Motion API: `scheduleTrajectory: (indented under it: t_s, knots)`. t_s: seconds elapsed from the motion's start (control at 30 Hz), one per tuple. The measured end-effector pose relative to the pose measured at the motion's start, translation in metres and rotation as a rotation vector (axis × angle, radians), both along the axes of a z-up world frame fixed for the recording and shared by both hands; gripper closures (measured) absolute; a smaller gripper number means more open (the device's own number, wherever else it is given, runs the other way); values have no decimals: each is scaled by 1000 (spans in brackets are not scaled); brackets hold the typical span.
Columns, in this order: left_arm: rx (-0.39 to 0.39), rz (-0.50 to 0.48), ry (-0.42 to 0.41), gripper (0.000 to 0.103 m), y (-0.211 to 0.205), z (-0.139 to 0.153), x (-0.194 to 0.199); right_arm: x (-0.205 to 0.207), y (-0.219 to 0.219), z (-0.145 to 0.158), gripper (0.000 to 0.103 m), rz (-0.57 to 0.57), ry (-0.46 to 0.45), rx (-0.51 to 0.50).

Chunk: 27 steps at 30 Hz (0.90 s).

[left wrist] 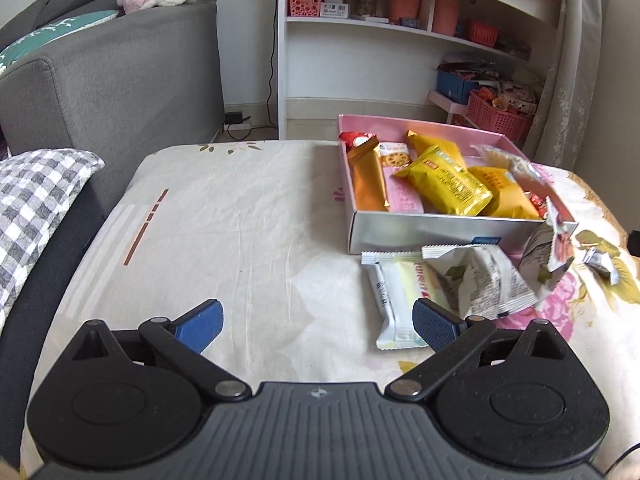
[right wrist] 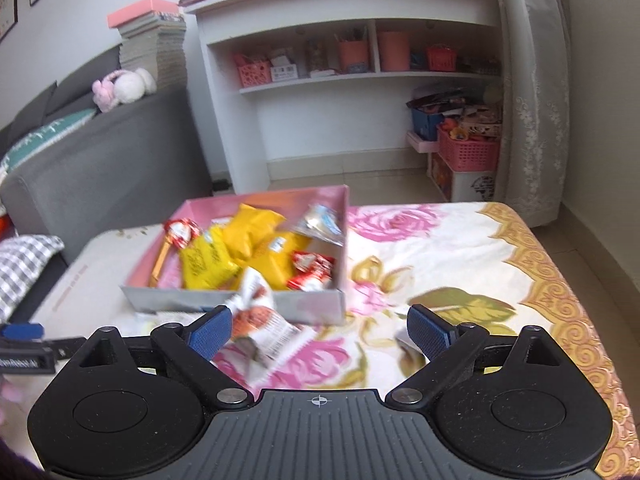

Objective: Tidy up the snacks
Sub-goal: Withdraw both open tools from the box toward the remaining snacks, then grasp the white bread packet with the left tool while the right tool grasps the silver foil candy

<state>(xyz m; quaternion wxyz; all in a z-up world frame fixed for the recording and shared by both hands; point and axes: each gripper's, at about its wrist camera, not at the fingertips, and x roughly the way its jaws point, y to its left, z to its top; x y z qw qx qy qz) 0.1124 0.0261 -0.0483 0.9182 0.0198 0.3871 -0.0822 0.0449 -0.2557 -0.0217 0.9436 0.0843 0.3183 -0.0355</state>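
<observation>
A pink-lined box (left wrist: 420, 232) on the cloth-covered table holds several yellow, orange and red snack packs (left wrist: 444, 184); it also shows in the right wrist view (right wrist: 312, 308). In front of it lie a white bar pack (left wrist: 394, 304), a white pouch (left wrist: 484, 280), a leaning cookie pack (left wrist: 550, 252) and a small silver candy (left wrist: 600, 264). My left gripper (left wrist: 318, 326) is open and empty, its right pad beside the white bar. My right gripper (right wrist: 318, 330) is open; the cookie pack (right wrist: 260, 320) lies loose by its left pad, blurred.
A grey sofa (left wrist: 120, 76) stands at the left with a checked cushion (left wrist: 36, 208). A white shelf unit (left wrist: 400, 40) and pink baskets (right wrist: 468, 148) stand behind the table. The floral cloth (right wrist: 460, 248) spreads right of the box.
</observation>
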Motion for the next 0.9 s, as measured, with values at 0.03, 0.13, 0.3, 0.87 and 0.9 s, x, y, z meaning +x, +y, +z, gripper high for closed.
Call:
scheduleTrajectory:
  t_s: [0.03, 0.13, 0.3, 0.87, 0.9]
  knots:
    - [-1, -3, 0, 2, 0, -4, 2, -2, -4, -4, 7, -3, 6, -12]
    - [5, -15, 7, 2, -2, -15, 6, -10, -15, -17, 7, 9, 21, -87]
    - [7, -43, 6, 2, -7, -23, 11, -21, -21, -41, 7, 66, 63, -236]
    - [-24, -112, 28, 6, -35, -28, 28, 13, -36, -76, 7, 25, 157, -249]
    - [-25, -115, 33, 6, -36, -28, 29, 16, -37, -76, 7, 15, 158, -242]
